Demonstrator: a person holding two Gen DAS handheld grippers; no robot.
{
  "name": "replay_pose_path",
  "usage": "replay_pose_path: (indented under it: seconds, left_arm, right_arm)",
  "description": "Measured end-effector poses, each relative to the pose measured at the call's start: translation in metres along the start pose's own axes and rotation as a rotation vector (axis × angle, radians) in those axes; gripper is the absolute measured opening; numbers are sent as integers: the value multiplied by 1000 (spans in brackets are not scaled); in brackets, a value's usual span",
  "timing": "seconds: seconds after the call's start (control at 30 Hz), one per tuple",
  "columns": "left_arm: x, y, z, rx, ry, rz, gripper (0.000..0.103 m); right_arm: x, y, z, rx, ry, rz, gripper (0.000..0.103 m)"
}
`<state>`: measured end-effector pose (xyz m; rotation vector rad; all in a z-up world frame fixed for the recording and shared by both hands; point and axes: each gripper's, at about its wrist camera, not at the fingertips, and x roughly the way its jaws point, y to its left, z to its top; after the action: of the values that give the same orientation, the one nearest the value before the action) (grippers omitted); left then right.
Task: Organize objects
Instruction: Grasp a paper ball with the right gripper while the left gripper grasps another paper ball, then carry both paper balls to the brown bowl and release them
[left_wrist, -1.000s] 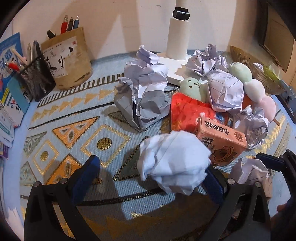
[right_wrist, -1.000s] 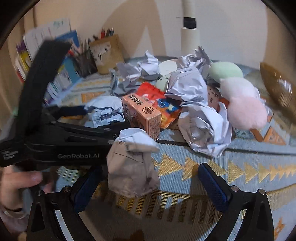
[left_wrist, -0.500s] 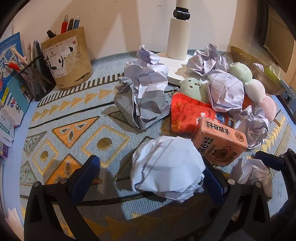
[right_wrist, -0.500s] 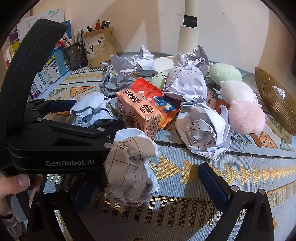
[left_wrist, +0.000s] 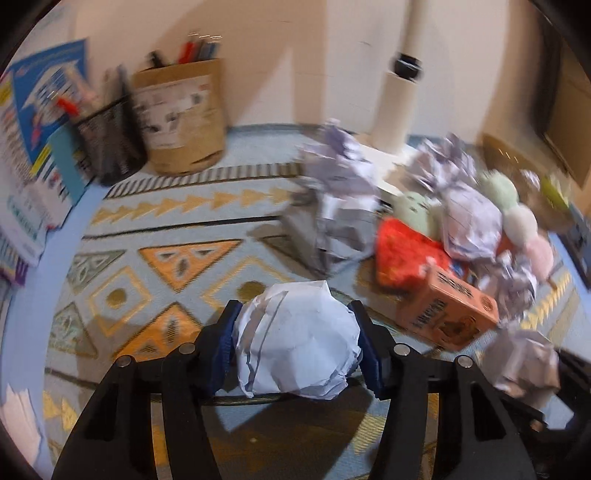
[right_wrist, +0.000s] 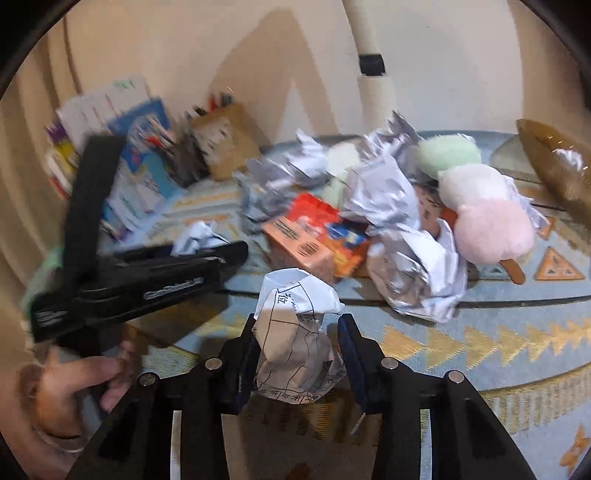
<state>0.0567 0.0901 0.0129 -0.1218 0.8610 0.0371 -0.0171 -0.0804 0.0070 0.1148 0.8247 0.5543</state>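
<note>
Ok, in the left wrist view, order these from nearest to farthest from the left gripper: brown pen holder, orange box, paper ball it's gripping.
1. Paper ball, clamped in the left gripper.
2. Orange box, to the right, on the mat.
3. Brown pen holder, far back left by the wall.

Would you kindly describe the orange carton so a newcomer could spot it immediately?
Start at the white lamp post by the wall, then come forward through the heap of crumpled paper. The orange carton lies at the heap's front edge against a red snack bag, the only rigid, printed box there.
</note>
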Motion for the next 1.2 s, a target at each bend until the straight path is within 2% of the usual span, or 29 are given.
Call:
replay_pose_path:
  seconds: [0.07, 0.17, 0.47, 0.63, 0.73, 0.8, 0.9, 1.03, 1.13, 1.2]
  left_arm:
    - [-3, 9, 0, -41, -14, -8, 55]
    - [-5, 14, 0, -70, -31, -11, 55]
    - [-16, 10, -2, -49, -84, 9, 55]
    - [-23, 5, -3, -28, -122, 31, 55]
    - [-29, -2, 5, -20, -128, 10, 55]
    - [-38, -14, 20, -18, -148, -24, 55]
    - [-47, -41, 52, -6, -195, -75, 55]
    - [-42, -91, 98, 33, -235, -157, 55]
    - [-30, -137, 129, 54, -232, -247, 55]
    - [-20, -175, 147, 77, -222, -311, 55]
  right_arm:
    - [-8, -3, 0, 19, -52, 89, 41]
    - [-14, -2, -1, 11, -82, 115, 41]
    - [-18, -3, -3, 16, -118, 120, 41]
    - [-29, -17, -2, 57, -141, 111, 41]
    - [-47, -39, 13, 92, -163, 119, 41]
    - [-64, -57, 30, 95, -199, 128, 41]
    - [-89, -93, 64, 95, -254, 80, 41]
    - [-115, -150, 108, 130, -304, -12, 41]
    - [-125, -195, 136, 160, -317, -118, 41]
    - [-128, -223, 148, 191, -317, -158, 41]
